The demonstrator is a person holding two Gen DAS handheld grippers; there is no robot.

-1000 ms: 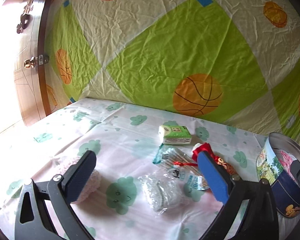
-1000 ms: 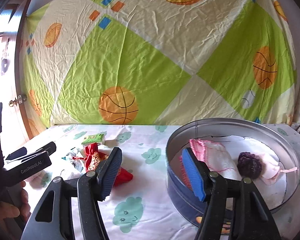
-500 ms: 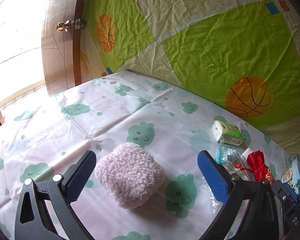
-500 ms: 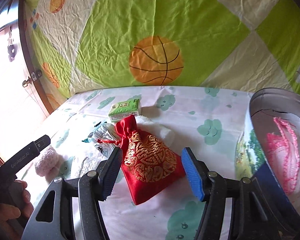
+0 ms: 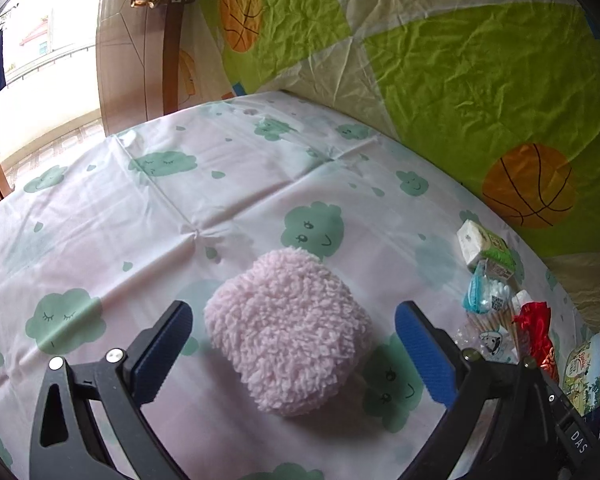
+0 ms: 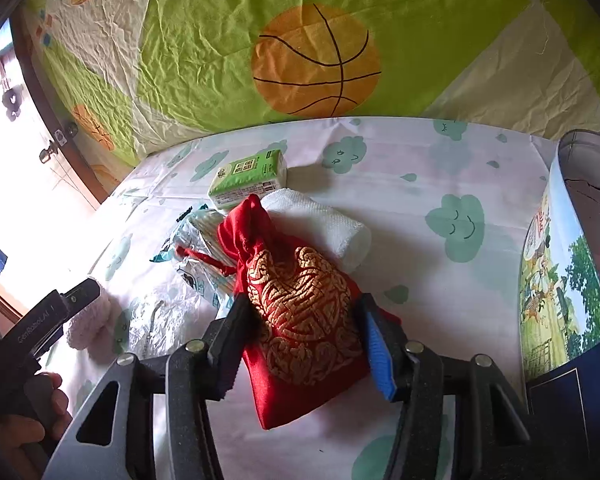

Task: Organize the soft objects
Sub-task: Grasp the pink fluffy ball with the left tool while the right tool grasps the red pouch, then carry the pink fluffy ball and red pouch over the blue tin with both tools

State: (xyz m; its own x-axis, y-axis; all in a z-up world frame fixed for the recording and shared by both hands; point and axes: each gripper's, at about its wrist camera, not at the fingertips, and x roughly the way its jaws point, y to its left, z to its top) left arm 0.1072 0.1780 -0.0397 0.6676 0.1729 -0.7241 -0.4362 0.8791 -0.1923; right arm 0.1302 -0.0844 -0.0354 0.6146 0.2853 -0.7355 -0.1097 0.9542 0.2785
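Observation:
A pink fluffy pad (image 5: 288,332) lies on the cloud-print cloth between the fingers of my left gripper (image 5: 294,314). That gripper is open, with a gap on each side of the pad. My right gripper (image 6: 302,314) straddles a red and gold drawstring pouch (image 6: 300,308). Its jaws are closing, and both pads touch the pouch's sides. The pouch still rests on the cloth. To the right stands a round printed tin (image 6: 560,264), with pink fabric showing inside it. The pouch (image 5: 534,328) and the tin (image 5: 588,372) also show at the right edge of the left wrist view.
Behind the pouch lie a rolled white towel (image 6: 324,224), a green tissue pack (image 6: 248,176), a bag of cotton swabs (image 6: 196,232) and a clear plastic packet (image 6: 160,316). A basketball-print sheet (image 6: 316,60) hangs at the back. A door (image 5: 136,40) stands at the left.
The left gripper swung left from the pile and came down around the pink pad. The right gripper left the tin, dropped over the red pouch, and its fingers narrowed onto it.

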